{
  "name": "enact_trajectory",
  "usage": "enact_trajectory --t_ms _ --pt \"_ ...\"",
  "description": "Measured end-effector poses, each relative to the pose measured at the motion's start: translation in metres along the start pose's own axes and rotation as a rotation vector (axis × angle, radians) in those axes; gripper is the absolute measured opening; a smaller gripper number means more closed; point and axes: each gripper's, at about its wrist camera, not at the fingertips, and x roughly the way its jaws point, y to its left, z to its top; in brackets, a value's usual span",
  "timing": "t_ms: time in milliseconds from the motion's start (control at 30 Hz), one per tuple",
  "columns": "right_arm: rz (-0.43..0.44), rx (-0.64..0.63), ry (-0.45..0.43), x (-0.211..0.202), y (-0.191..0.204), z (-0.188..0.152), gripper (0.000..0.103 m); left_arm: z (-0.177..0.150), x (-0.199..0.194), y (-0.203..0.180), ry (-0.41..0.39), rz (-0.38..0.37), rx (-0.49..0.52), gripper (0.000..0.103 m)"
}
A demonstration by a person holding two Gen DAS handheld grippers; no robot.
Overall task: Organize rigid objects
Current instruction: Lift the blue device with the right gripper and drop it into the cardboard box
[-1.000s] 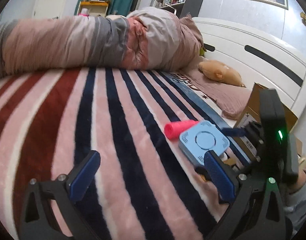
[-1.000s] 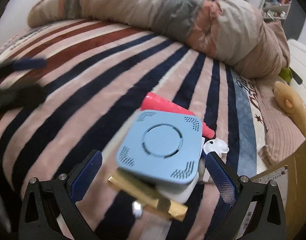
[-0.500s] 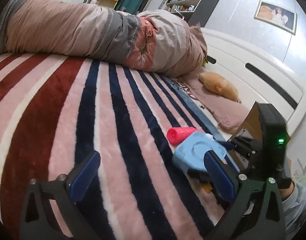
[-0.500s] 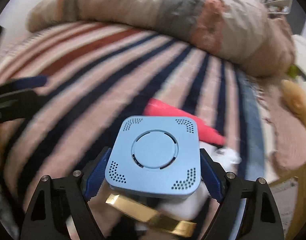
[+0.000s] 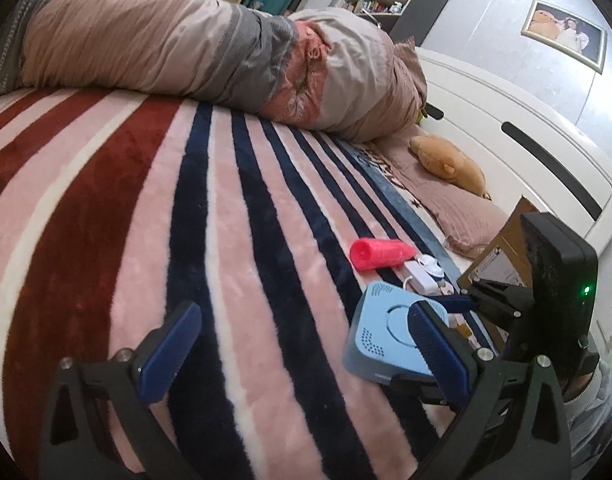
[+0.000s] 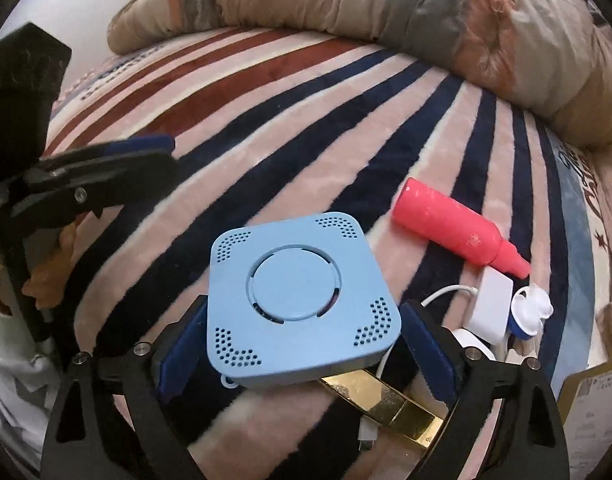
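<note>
Blue plastic box, square w/ rounded corners, a round disc on top and perforated corner patches, sits between the fingers of the right gripper; its jaws are opening, pads just beside the box's two sides, whether they touch it can't be told. Box lies on the striped blanket of a bed, partly over a gold bar-shaped item and a white cable. Just right of it in the right wrist view: a white adapter, a small blue-and-white cap-like piece, and behind those a pink bottle lying on its side, nozzle end touching the adapter. Cardboard box stands at the bed edge, near the pile. Left gripper hangs over bare blanket w/ jaws spread wide, nothing between the fingers; it's left of the blue box, apart from it, and shows at the left edge of the right wrist view. Rolled quilt lies across the far side of the bed, a tan plush toy on the pillow by the white headboard.
</note>
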Motion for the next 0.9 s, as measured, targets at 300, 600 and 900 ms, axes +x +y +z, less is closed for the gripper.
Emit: enact_trajectory --t_ms 300,600,900 --pt "-0.009 -0.094 -0.012 0.006 0.013 0.014 0.091 -0.005 0.009 0.005 0.049 -0.072 -0.046 0.102" --pt "-0.033 -0.162 -0.105 -0.016 0.023 0.009 0.079 0.002 0.008 -0.012 0.069 -0.247 -0.091 0.102" --pt "-0.001 -0.183 -0.384 -0.092 0.033 0.007 0.078 0.026 -0.015 -0.060 0.102 -0.458 -0.081 0.095"
